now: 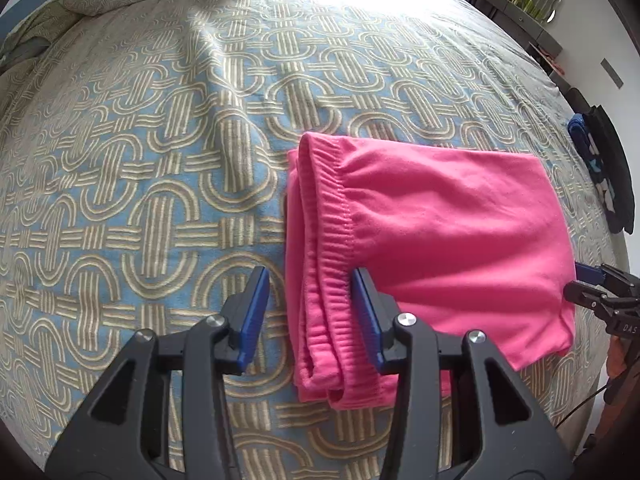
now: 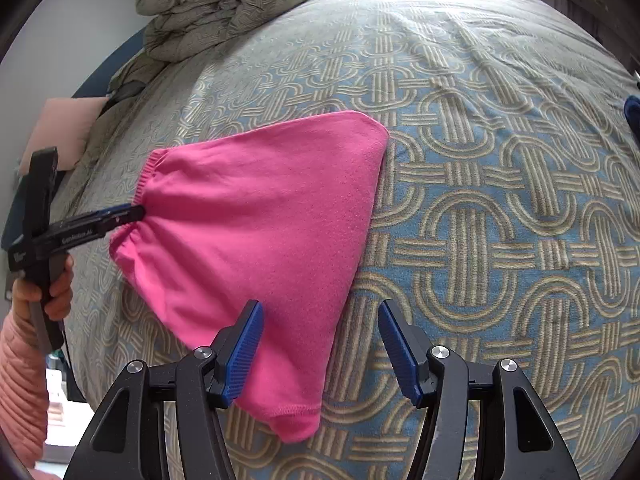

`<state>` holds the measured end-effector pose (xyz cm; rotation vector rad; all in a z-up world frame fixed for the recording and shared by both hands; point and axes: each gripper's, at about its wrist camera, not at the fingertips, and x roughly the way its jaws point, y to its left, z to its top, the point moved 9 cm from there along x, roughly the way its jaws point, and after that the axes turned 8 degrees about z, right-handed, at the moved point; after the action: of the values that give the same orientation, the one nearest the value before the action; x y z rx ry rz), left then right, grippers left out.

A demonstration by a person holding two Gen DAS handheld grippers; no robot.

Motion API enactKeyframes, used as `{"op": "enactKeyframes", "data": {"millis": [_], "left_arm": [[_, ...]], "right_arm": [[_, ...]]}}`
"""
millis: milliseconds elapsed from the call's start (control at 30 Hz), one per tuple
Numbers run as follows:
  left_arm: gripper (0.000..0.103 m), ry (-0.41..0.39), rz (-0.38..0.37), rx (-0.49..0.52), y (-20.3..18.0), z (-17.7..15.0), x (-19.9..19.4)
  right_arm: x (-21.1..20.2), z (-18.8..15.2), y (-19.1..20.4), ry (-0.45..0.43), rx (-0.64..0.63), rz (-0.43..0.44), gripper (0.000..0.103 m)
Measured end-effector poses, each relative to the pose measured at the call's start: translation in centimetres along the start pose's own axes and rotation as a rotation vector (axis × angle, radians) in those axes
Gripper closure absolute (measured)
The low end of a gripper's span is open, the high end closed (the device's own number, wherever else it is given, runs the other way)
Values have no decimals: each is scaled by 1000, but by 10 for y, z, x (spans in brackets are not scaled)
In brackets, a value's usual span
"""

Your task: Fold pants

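Observation:
The pink pants (image 1: 440,232) lie folded into a thick rectangle on the patterned bedspread (image 1: 140,160). My left gripper (image 1: 310,276) stands open over the elastic waistband end, whose stacked layers sit between the blue pads; the left pad is clear of the cloth. In the right wrist view the pants (image 2: 260,220) fan out leftward, and my right gripper (image 2: 319,308) is open over their near hem corner, not pinching it. The left gripper (image 2: 138,213), held by a hand, pokes at the waistband there. The right gripper (image 1: 576,280) shows at the pants' far edge.
A rolled duvet (image 2: 224,0) lies at the head of the bed, with a pink pillow (image 2: 64,128) off the bed's left side. Dark and blue clothes (image 1: 604,168) lie at the bed's right edge. A shelf (image 1: 520,4) runs along the far wall.

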<state>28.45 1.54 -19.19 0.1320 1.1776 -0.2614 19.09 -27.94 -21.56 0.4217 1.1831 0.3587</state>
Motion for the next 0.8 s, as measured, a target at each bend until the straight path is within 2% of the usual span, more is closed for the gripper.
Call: {"op": "enactKeyframes", "data": {"millis": [500, 800], "left_arm": [[58, 8, -110, -26, -1, -3, 10], [56, 41, -222, -86, -1, -9, 21]], "right_arm": [[12, 15, -7, 4, 117, 99, 43], [19, 25, -2, 1, 143, 148, 43]]}}
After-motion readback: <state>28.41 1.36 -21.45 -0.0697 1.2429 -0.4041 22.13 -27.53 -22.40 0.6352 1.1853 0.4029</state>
